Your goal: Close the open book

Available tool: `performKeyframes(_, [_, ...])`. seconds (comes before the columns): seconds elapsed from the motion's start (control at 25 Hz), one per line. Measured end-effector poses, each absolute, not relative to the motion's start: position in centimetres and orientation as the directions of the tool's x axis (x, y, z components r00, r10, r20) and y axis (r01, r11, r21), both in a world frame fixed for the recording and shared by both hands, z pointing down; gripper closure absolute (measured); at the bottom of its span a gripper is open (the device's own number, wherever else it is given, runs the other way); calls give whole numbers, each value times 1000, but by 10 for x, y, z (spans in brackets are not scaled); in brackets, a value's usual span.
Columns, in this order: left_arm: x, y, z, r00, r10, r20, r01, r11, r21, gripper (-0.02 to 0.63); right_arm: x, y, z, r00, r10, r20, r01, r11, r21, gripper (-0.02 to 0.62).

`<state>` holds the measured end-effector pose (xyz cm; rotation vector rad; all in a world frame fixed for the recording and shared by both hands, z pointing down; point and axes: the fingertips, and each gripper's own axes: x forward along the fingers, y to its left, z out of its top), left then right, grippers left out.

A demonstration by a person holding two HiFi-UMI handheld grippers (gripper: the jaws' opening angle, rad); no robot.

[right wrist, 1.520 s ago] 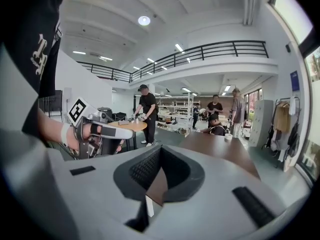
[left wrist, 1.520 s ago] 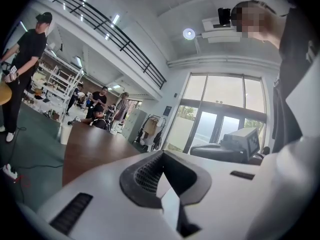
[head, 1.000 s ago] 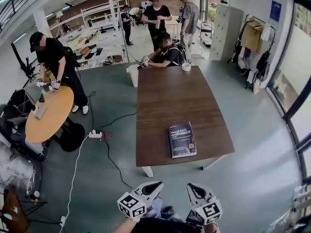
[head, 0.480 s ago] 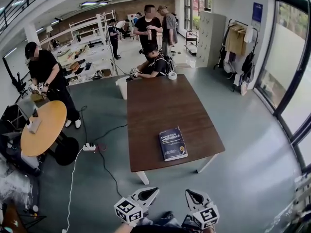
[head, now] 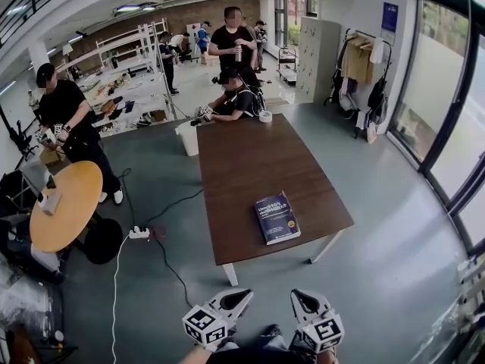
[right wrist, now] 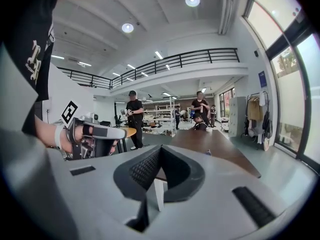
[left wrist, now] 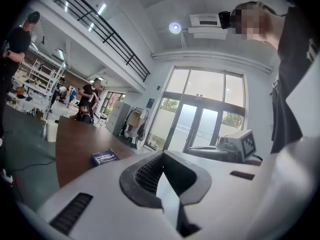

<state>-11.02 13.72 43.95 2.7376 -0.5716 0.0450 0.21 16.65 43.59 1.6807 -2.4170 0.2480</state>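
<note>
A dark blue book (head: 276, 217) lies closed, cover up, near the front right corner of the long brown table (head: 242, 158). Both grippers hang low in front of me, short of the table's near edge and well apart from the book. My left gripper (head: 244, 294) is shut with nothing in it, and so is my right gripper (head: 297, 296). In the left gripper view the shut jaws (left wrist: 162, 156) point past the book (left wrist: 105, 157) on the tabletop (left wrist: 75, 141). From the right gripper view the shut gripper (right wrist: 160, 151) faces along the table (right wrist: 215, 144).
A person (head: 239, 97) sits at the table's far end beside a tape roll (head: 265, 116). A round orange table (head: 64, 207) stands at the left with a person (head: 64, 116) by it. A power strip (head: 139, 233) and cables lie on the floor. A coat rack (head: 356, 70) stands at the right.
The whole view has drifted sideways and both grippers have shifted a little with it, staying shut and low. The book lies in the same spot on the table.
</note>
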Motion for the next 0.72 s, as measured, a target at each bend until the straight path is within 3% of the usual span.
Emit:
performKeyframes(0.32, [-169,159,450,918,-385,99,-394,-845,363,600,-89,185,440,-410,-876,254,-907,421,-16,607])
performKeyframes(0.72, [-196,175,445,922,-379,84,-381,-845,375,600,-113,203,429,-380,-882,279,-917,399,16,607])
